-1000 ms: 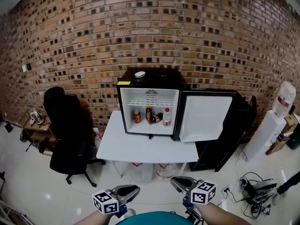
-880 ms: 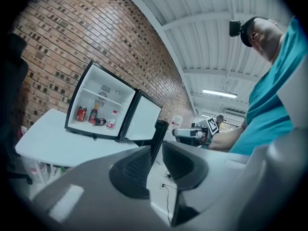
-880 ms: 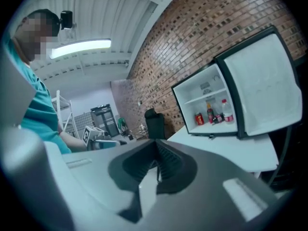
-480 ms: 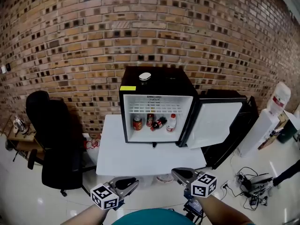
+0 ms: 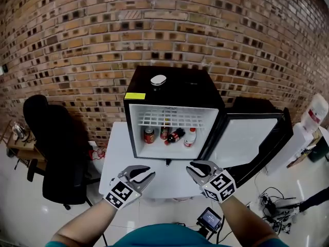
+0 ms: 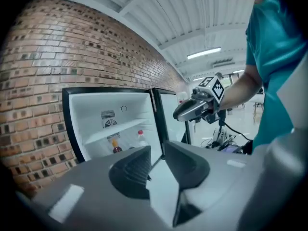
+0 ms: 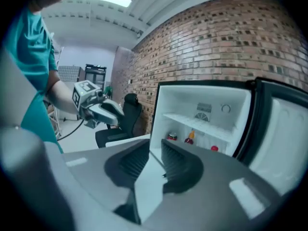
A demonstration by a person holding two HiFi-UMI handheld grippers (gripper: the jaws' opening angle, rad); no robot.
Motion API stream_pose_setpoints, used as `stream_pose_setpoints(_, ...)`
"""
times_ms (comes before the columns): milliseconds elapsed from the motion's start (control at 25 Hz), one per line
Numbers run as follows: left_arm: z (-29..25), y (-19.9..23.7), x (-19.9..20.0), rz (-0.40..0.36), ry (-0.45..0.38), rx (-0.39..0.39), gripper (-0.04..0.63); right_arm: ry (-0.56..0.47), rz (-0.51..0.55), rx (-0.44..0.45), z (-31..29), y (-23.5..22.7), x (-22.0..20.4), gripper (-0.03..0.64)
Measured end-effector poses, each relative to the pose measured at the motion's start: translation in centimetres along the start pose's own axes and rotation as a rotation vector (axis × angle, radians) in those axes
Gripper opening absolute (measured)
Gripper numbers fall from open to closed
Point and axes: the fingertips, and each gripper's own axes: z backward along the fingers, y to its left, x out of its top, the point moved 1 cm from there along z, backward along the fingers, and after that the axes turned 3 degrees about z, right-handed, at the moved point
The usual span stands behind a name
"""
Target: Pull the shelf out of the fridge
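Head view: the fridge point(image 5: 175, 86) stands on a white table point(image 5: 115, 163) against a brick wall point(image 5: 154, 24), its door point(image 5: 241, 138) swung wide to the right. The white wire shelf point(image 5: 172, 120) sits fully inside, across the upper part of the cavity. Under it, on the fridge floor, are a red can point(image 5: 149, 135), a dark bottle point(image 5: 175, 136) lying tilted and a white bottle point(image 5: 190, 137) upright. A black chair point(image 5: 56, 153) stands left of the table. The left gripper point(image 5: 140, 171) and right gripper point(image 5: 199, 165) are held over the table's near part, in front of the fridge and apart from it, both pointing towards it. Left gripper view: the jaws stand a little apart with nothing between them; only the table top and the edge of the fridge show through the gap, and the right gripper hangs in the air at the right. Right gripper view: these jaws too are parted by a narrow gap and hold nothing; the shelf lies beyond them, in place inside the fridge, and the left gripper shows at the left, before the chair
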Motion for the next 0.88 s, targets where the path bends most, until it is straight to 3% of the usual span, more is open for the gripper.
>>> stream_pose_setpoints(240, -6.5, 3.8, 3.4, -0.127, 0.080, 0.148, 0.097, 0.040, 0.199, 0.039, -3.5, -5.3, 0.1, 0.113)
stream_pose_setpoints(360, -8.9, 5.7, 4.1, -0.186, 0.123, 0.203, 0.150, 0.058, 0.280, 0.035, -5.2, -7.1, 0.3, 0.131)
stream_pose_setpoints(680, -14.2, 10.8, 3.2, -0.590, 0.261, 0.224, 0.216, 0.167, 0.434, -0.087, -10.4, -10.7, 1.0, 0.174)
stream_pose_setpoints(880, -17.2, 14.2, 1.9, -0.744, 0.308, 0.218, 0.229, 0.293, 0.550, -0.177, -13.9, -12.1, 0.5, 0.205)
